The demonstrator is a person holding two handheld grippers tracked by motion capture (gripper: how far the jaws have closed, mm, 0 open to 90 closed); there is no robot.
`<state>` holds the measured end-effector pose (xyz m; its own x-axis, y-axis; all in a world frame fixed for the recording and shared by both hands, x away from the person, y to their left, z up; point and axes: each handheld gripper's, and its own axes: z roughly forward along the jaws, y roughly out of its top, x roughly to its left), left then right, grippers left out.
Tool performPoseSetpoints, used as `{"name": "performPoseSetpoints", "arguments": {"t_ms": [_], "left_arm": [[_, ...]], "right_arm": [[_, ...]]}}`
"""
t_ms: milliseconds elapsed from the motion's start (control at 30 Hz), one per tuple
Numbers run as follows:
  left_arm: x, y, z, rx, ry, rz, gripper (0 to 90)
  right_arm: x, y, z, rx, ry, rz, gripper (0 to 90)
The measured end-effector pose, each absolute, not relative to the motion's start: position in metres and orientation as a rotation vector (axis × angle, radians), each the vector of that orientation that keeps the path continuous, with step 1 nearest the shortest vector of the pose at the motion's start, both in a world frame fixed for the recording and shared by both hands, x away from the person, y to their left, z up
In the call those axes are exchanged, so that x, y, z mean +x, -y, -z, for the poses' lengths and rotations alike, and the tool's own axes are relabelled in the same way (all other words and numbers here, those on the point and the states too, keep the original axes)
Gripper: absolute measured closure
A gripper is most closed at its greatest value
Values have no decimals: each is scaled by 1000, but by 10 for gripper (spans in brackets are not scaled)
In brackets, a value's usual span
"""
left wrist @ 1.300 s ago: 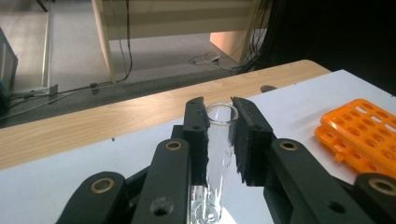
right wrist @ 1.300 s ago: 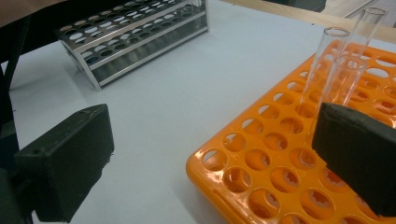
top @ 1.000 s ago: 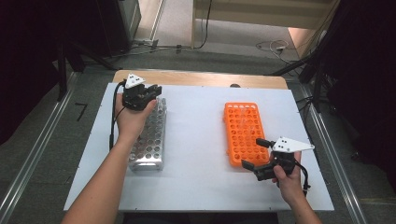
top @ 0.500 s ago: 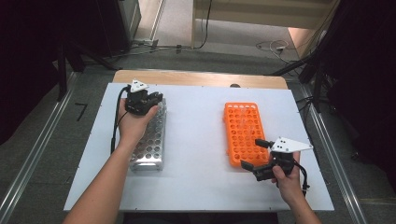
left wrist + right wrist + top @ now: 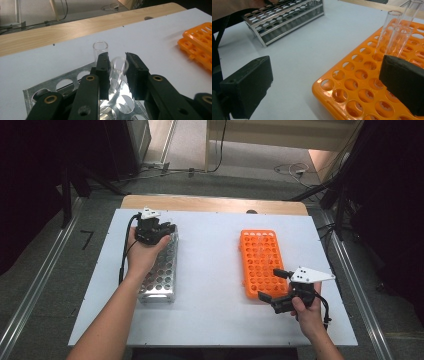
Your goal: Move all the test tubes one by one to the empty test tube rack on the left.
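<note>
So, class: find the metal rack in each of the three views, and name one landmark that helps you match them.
High view: metal rack at left, under the left hand.
Left gripper view: bottom centre, behind the gripper's fingers.
Right gripper view: top left, far across the white table.
Shared landmark: the orange rack, at right in the high view, at the right edge in the left gripper view, and bottom right in the right gripper view.

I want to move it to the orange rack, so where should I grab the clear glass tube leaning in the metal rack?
Grip the clear glass tube just below its open rim, coming from above: that end stands free of the metal rack, and the left claw already straddles it.
</note>
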<state>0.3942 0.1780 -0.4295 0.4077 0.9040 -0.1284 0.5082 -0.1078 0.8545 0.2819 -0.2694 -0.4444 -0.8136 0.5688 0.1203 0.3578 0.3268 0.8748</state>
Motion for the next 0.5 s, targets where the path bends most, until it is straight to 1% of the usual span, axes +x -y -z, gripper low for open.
{"name": "performPoseSetpoints", "arguments": {"t_ms": [133,233,300,400,500], "left_arm": [[392,-180,427,1743,-1221,-535,624],[387,-179,423,1711,-1200,-531,472],[381,-178,420,1682,-1184,-526,389],[373,-177,417,1644,-1155,-505,321],[364,-174,416,1646,-1120,-493,266]], "right_arm": [[282,269,444,847,-2384,-1486,0],[282,269,443,856,-2383,-1496,0],[284,270,442,864,-2375,-1520,0],[285,270,438,869,-2363,-1519,0],[287,269,436,867,-2354,-1502,0]]}}
